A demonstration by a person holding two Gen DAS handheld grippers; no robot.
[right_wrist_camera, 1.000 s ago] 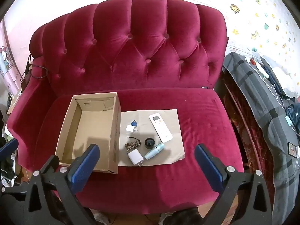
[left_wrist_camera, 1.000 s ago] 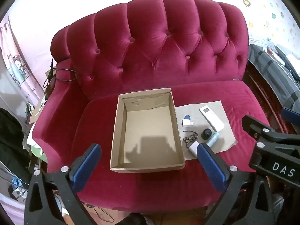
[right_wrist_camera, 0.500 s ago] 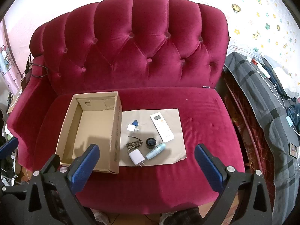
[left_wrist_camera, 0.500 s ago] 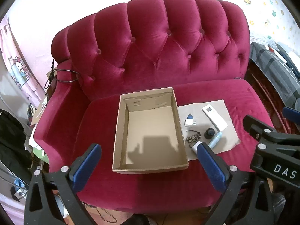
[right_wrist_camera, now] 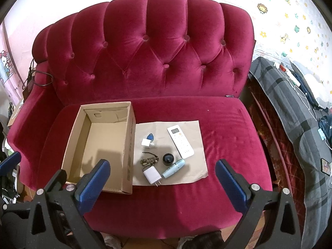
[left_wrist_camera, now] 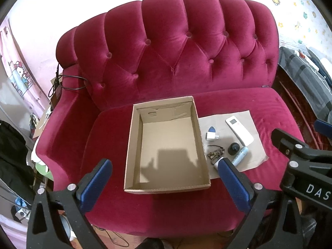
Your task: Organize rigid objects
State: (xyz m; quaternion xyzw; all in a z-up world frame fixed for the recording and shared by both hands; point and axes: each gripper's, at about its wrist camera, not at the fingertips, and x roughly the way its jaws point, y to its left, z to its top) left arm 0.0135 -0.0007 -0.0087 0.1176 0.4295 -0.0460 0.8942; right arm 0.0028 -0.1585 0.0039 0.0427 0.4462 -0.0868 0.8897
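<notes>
Right claw (right_wrist_camera: 161,178) & left claw (left_wrist_camera: 164,178): both wide apart, holding nothing, above sofa front.
Remote (right_wrist_camera: 180,141) on paper mat (right_wrist_camera: 195,128) just right of box (right_wrist_camera: 128,145); long axis runs away; right claw nearer.

**Red sofa seat, box and sheet**

We see a tufted red velvet sofa (right_wrist_camera: 166,186). On its seat sit an open cardboard box (right_wrist_camera: 128,145) and, touching the box's right side, a beige sheet (right_wrist_camera: 193,130) carrying small items.
</notes>
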